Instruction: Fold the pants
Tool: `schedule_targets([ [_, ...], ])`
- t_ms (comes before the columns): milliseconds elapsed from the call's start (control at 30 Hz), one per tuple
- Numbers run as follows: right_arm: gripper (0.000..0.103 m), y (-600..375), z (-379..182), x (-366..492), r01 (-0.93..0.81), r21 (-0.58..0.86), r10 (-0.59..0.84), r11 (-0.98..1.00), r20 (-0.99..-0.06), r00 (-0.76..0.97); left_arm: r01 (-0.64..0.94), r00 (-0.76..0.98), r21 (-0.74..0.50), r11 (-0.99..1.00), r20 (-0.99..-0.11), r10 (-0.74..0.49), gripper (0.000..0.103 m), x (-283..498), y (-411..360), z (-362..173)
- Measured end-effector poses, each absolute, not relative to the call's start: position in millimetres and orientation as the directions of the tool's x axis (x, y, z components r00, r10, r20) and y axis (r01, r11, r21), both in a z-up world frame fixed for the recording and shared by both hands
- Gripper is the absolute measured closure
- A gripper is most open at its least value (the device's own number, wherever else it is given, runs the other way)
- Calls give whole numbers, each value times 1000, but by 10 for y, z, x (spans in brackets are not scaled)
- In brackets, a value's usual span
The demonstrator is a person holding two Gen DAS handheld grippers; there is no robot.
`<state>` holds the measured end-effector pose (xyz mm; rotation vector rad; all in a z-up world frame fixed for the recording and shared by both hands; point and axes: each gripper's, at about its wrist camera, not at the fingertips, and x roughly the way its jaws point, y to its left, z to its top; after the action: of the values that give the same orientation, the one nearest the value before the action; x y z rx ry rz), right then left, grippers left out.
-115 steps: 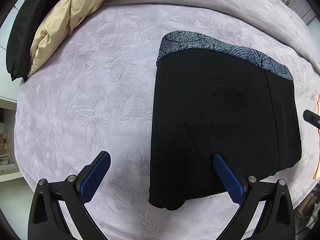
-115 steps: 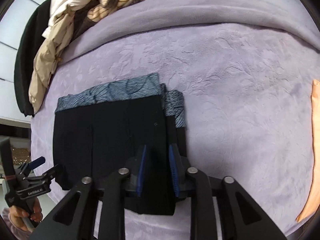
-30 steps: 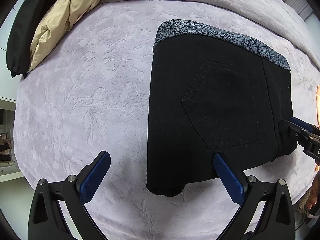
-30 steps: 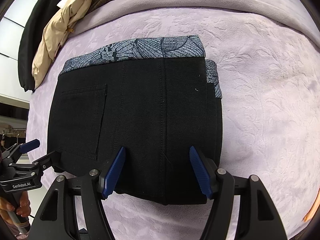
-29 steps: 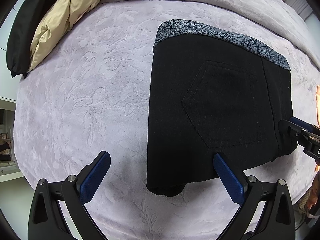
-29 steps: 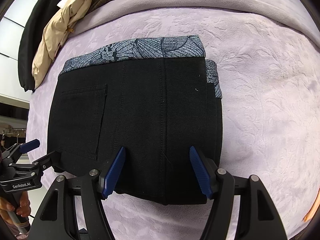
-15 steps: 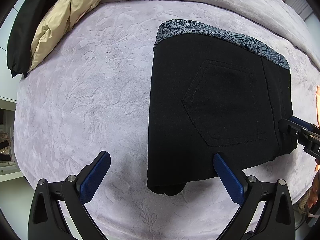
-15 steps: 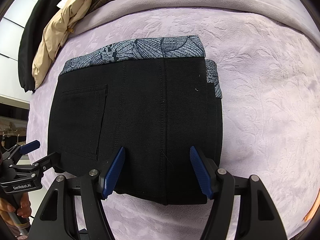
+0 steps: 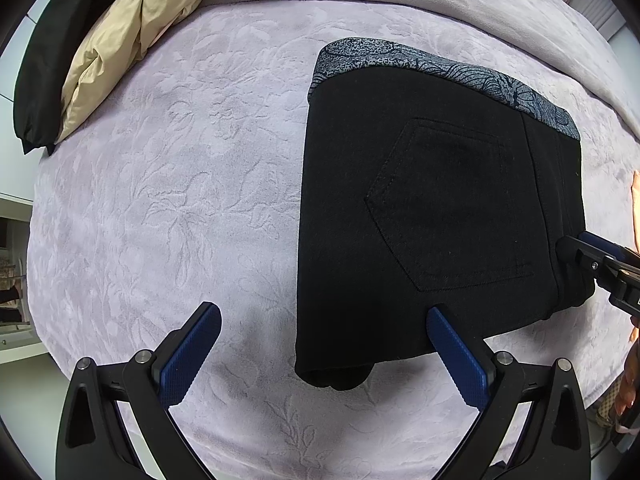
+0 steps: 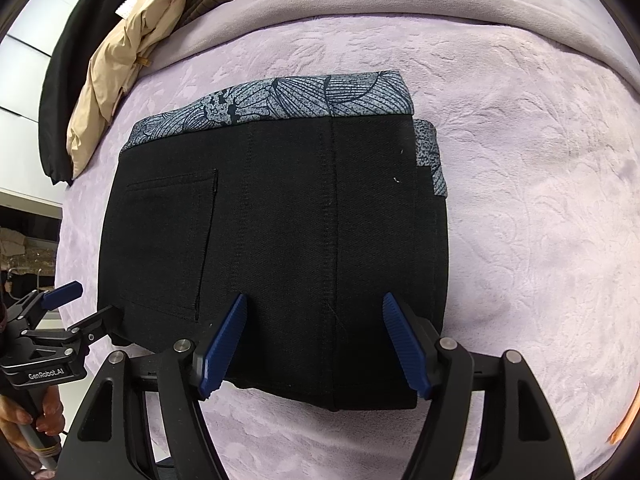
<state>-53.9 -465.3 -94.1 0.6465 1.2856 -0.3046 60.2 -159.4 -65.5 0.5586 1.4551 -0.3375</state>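
- Both tools were held with their jaws spread and nothing between them: the left tool (image 9: 324,334) was poised at the near left corner of the pants (image 9: 432,216), and the right tool (image 10: 314,340) straddled the near edge of the same bundle.
- The pants (image 10: 280,248) lay folded into a compact black rectangle on the lilac bedspread (image 9: 160,200), with the patterned grey waistband (image 10: 280,100) along the far edge and a back pocket (image 9: 448,200) facing up.
- The cloth was judged to be a fairly heavy twill: soft and limp, not fragile, and unlikely to slip against the ribbed blue pads (image 10: 228,340).
- Several layers appeared to be stacked, so the bundle was judged thick and liable to spring open or shed its lower layers if only the top ply were pinched.
- A hold was judged best taken at the near corners, through the whole stack, with one tool to each side.
- A pile of other clothes (image 9: 120,40) lay well apart at the far left of the bed.
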Motion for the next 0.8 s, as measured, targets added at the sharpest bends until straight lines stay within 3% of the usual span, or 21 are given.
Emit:
schedule_targets([
  [333,26,-4902,-750,-680,576,338,169,744,-930,328,528,115,115,841,-991,63,0,859,-1551,-560],
  [800,23,-5260,-993,-967,634,443,271,634,-895,354,525,94,104,845,-994,64,0,1071,-1825,-756],
])
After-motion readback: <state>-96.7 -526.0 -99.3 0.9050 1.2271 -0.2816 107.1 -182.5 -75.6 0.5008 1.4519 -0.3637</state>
